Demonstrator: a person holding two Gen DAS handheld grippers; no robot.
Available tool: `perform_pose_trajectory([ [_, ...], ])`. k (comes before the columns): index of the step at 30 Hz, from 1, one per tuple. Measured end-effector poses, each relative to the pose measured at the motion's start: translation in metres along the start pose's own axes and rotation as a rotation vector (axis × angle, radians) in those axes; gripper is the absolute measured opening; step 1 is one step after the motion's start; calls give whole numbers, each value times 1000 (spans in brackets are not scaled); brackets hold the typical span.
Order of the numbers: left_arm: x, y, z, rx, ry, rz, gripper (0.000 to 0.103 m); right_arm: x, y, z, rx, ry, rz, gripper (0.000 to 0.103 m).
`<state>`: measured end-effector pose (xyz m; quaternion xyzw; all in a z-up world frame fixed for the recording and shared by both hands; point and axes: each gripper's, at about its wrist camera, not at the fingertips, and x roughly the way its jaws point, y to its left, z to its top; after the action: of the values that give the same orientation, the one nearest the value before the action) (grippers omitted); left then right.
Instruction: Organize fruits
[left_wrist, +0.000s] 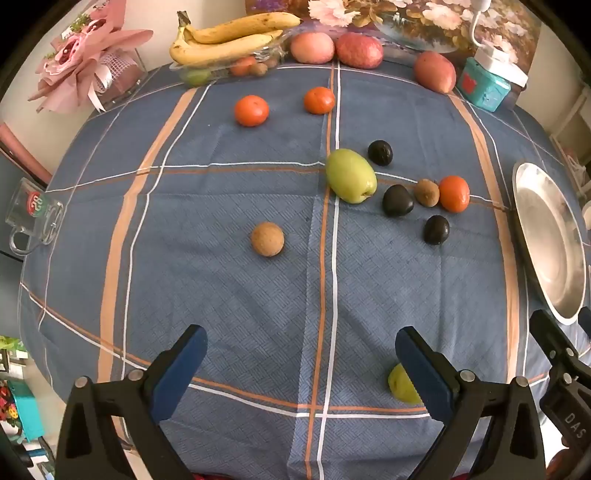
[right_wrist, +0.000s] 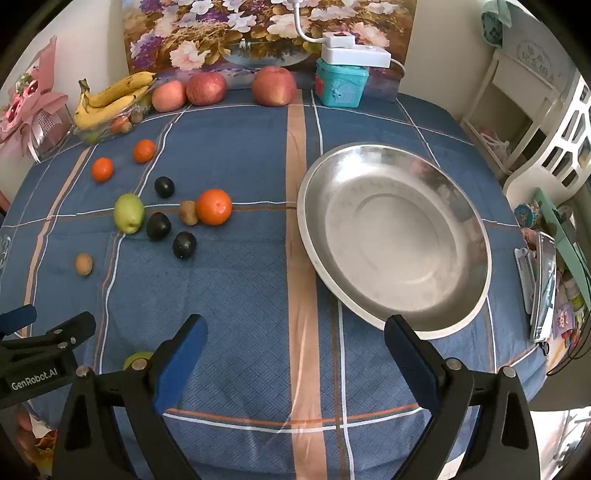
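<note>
1. The left gripper hangs over the near part of the blue plaid cloth, fingers spread wide with nothing between them.
2. The right gripper hangs just right of it, jaws also wide apart and empty, its right finger at the near rim of the steel bowl.
3. The bowl sits on the right side of the table, with no fruit in it.
4. Left of the bowl lies a loose cluster: a green fruit, three dark plums, a small brown fruit touching an orange.
5. Farther left and farther back are two more oranges, apart from each other.
6. A lone brown fruit lies on the near left, well apart from the cluster.
7. A second green fruit lies near, partly hidden behind the left gripper's right finger.
8. Along the far edge stand three apples, and at far left a glass dish carries bananas over some smaller fruit.
9. A teal box sits at the far edge, right of the apples.
</note>
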<state>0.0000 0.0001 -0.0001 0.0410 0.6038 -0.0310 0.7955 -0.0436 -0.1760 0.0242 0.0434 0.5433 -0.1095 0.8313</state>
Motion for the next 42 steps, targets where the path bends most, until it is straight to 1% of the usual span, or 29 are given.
perform_pose_trajectory([
  [10, 0, 0, -1, 4, 2, 1, 103, 1, 0, 0, 2, 1, 2, 97],
  [15, -3, 0, -11, 4, -2, 2, 103, 2, 0, -1, 5, 4, 3, 97],
  [16, 0, -1, -3, 2, -3, 1, 103, 2, 0, -1, 6, 4, 3, 97],
  [29, 0, -1, -2, 3, -6, -1, 103, 4, 7, -2, -18, 18, 15, 97],
  [42, 0, -1, -2, 4, -9, 3, 103, 5, 5, -1, -10, 32, 22, 97],
])
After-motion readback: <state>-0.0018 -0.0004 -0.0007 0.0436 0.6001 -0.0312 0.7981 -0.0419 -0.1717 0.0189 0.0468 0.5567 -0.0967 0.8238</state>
